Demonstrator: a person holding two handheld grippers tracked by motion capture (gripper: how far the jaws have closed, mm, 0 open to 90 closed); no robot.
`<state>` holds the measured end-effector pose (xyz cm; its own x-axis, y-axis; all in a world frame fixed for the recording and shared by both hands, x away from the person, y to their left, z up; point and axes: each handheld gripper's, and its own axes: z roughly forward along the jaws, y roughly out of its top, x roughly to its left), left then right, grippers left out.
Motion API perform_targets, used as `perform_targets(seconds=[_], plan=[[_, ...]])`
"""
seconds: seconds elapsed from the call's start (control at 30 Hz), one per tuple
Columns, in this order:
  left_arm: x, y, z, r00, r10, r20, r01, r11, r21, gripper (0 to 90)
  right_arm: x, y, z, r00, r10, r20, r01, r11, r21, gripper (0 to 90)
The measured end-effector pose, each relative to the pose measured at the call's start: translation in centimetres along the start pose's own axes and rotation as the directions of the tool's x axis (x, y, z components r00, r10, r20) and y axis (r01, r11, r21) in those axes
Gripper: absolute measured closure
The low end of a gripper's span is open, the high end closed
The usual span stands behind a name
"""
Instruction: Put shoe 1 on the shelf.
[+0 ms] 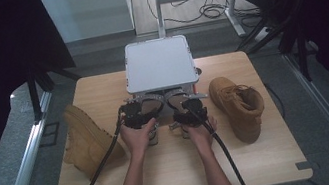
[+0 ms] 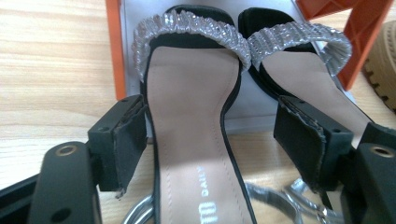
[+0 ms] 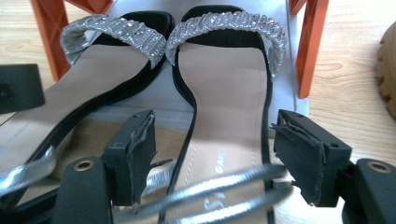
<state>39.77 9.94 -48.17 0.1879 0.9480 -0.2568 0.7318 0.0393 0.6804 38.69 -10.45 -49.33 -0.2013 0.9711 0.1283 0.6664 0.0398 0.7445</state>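
Two black sandals with silver rhinestone toe straps lie side by side, their toes on the grey lower plate (image 2: 254, 109) of an orange-framed stand. My left gripper (image 2: 210, 112) straddles the left sandal (image 2: 191, 116). Its jaws are open and both pads stand clear of the sole's edges. My right gripper (image 3: 215, 121) straddles the right sandal (image 3: 224, 84) the same way, open, with that sandal's silver ankle strap (image 3: 219, 186) crossing in front of the jaws. In the high view, left gripper (image 1: 142, 107) and right gripper (image 1: 180, 102) sit at the sandals' heels, a hand on each.
The stand's grey top (image 1: 160, 63) covers the sandals' toes at the table's far middle. A tan boot (image 1: 86, 138) lies on its side at the left. A second tan boot (image 1: 240, 105) stands upright at the right. Bare wooden table (image 1: 176, 171) spreads toward the front edge.
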Motion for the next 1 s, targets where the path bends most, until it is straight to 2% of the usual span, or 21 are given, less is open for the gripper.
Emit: perform_targets(seconds=[0.07,0.23,0.33,0.43,0.5,0.53,0.57,0.63,0.83,1.0], plan=[[0.2,-0.3,-0.4,0.9994,0.014,0.031,-0.014,0.9999,0.004,25.0,-0.4,-0.1,-0.5,0.9997,-0.002,-0.026,0.001,1.000,-0.007,29.2],[0.3,-1.5,-1.7,0.9960,0.048,0.076,-0.046,0.9986,-0.026,24.4,-1.5,-0.1,-2.0,0.9965,-0.018,-0.081,0.015,0.999,-0.039,29.0],[0.6,-2.1,-2.7,0.9909,0.077,0.110,-0.072,0.9961,-0.051,24.8,-2.3,-0.5,-2.9,0.9885,-0.021,-0.150,0.013,0.998,-0.058,29.1],[1.1,-2.7,-3.5,0.9866,0.105,0.124,-0.098,0.9933,-0.061,25.4,-2.8,-1.3,-3.9,0.9811,-0.057,-0.185,0.045,0.997,-0.070,28.8],[1.4,-3.3,-4.1,0.9844,0.113,0.135,-0.104,0.9921,-0.069,25.5,-2.9,-1.9,-4.5,0.9779,-0.087,-0.190,0.073,0.994,-0.081,28.8],[1.4,-3.3,-4.1,0.9844,0.113,0.135,-0.104,0.9921,-0.069,25.4,-2.9,-1.9,-4.5,0.9779,-0.087,-0.190,0.073,0.994,-0.081,28.8],[1.4,-3.8,-4.4,0.9825,0.132,0.132,-0.124,0.9898,-0.070,25.3,-3.0,-2.5,-4.9,0.9716,-0.115,-0.207,0.098,0.991,-0.088,28.6],[1.5,-4.3,-4.7,0.9783,0.146,0.147,-0.137,0.9880,-0.071,25.5,-3.0,-3.1,-5.1,0.9695,-0.138,-0.203,0.121,0.988,-0.093,28.5],[2.0,-5.4,-5.7,0.9737,0.171,0.150,-0.160,0.9836,-0.082,27.5,-3.1,-4.6,-5.4,0.9603,-0.165,-0.225,0.143,0.983,-0.113,28.7],[2.2,-6.1,-6.3,0.9738,0.177,0.143,-0.166,0.9821,-0.090,26.6,-3.2,-5.1,-5.8,0.9522,-0.201,-0.230,0.177,0.977,-0.120,28.6]])
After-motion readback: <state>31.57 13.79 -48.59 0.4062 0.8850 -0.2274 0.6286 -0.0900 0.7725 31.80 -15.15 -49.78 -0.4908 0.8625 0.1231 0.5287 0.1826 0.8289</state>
